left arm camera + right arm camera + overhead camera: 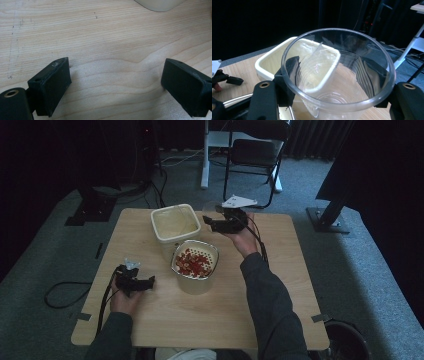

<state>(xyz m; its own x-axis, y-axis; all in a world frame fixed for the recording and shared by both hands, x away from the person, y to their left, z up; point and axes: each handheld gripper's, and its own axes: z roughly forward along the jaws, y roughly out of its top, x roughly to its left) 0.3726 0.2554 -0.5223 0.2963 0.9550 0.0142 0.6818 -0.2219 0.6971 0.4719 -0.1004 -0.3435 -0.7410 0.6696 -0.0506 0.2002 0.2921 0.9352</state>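
My right gripper (pixel 209 223) (pixel 334 72) is shut on a clear plastic cup (pixel 337 75), held upright just right of an open cream square tub (pixel 175 222) (pixel 269 60). The cup looks empty. In front of the tub, a metal strainer (pixel 196 260) holding several red pieces rests on top of a second cream container (pixel 195 285). At the table's front left, my left gripper (pixel 150 282) (pixel 115 85) lies low over bare wood, open, with nothing between its jaws. It points toward the container, whose base (pixel 160 3) is at the top of the left gripper view.
The wooden table (pixel 280 285) has bare room at the right and front. A black chair (pixel 255 150) and a white desk leg (pixel 205 155) stand behind it. A cable (pixel 60 295) loops on the carpet at the left. Dark stands flank the table.
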